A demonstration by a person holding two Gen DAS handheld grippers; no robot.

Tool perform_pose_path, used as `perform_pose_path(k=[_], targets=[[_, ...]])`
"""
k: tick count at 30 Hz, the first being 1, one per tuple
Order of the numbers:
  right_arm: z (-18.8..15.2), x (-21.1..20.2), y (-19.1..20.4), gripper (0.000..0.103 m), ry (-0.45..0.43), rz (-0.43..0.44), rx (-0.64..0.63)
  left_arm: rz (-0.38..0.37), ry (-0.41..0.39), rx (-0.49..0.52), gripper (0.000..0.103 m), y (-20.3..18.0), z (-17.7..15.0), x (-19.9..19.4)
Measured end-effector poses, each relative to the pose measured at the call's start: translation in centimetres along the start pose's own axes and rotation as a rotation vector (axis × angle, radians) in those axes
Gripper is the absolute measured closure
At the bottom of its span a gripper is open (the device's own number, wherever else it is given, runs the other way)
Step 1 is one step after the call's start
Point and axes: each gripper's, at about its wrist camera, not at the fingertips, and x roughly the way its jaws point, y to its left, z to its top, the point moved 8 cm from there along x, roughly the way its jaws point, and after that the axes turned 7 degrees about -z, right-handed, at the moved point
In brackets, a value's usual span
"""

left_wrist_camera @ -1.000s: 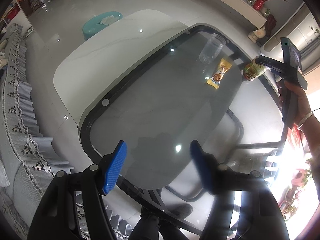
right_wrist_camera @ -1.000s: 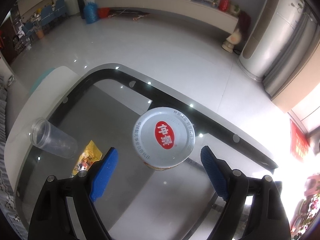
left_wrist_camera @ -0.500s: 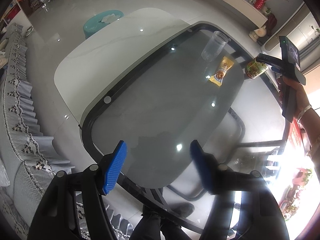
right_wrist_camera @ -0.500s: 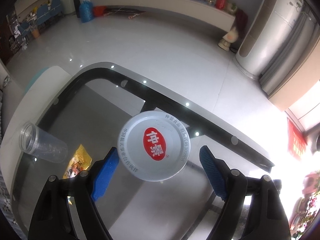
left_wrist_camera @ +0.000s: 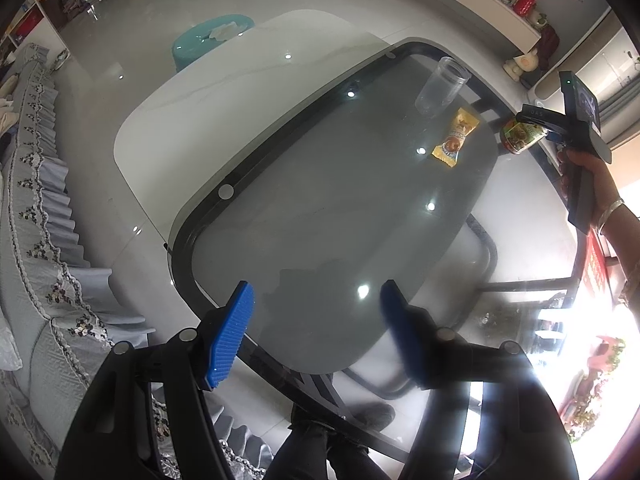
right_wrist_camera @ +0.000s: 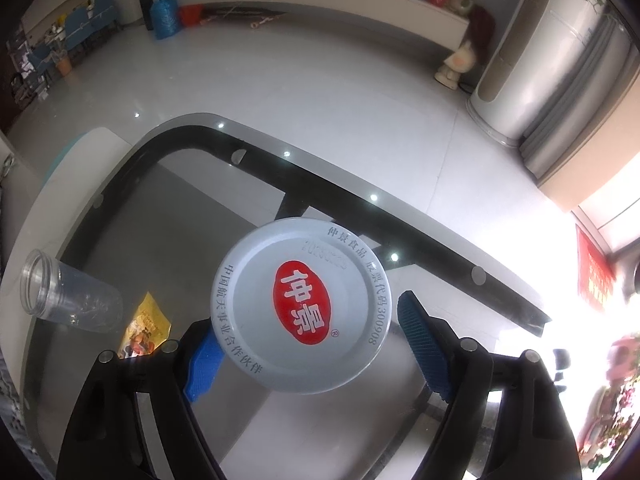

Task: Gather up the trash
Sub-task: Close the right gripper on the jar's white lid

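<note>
The right gripper has its blue fingers spread wide on either side of a jar, whose white lid with a red oval label fills the space between them; the right finger stands clear of the lid, the left one is partly hidden under its rim, so no squeeze on the jar is visible; the jar stands upright near the far edge of the glass surface. Beside it to the left lies a yellow snack wrapper, flat on the glass, and just beyond that a clear plastic cup lies on its side, its mouth pointing away from the jar. The left gripper hangs above the near end of the surface, its fingers apart with nothing between them, well apart from the trash; a turquoise bin stands on the floor beyond the far left side of the surface.
</note>
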Motion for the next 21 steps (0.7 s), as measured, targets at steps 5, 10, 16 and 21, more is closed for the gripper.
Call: perform_pose_path(k=[5, 10, 16, 21], targets=[[0.01, -0.07, 0.67, 0.042, -0.009, 0.027, -0.002, 0.003, 0.005, -0.001, 0.038, 0.33, -0.08, 0.27], [0.04, -0.05, 0.55, 0.043, -0.016, 0.04, 0.028, 0.004, 0.01, 0.001, 0.038, 0.46, -0.31, 0.5], [-0.16, -0.12, 0.33, 0.043, -0.015, 0.041, 0.036, 0.007, 0.02, -0.002, 0.038, 0.86, -0.56, 0.79], [-0.4, -0.2, 0.06, 0.043, -0.018, 0.035, 0.045, 0.009, 0.017, 0.0, 0.038, 0.92, -0.41, 0.74]])
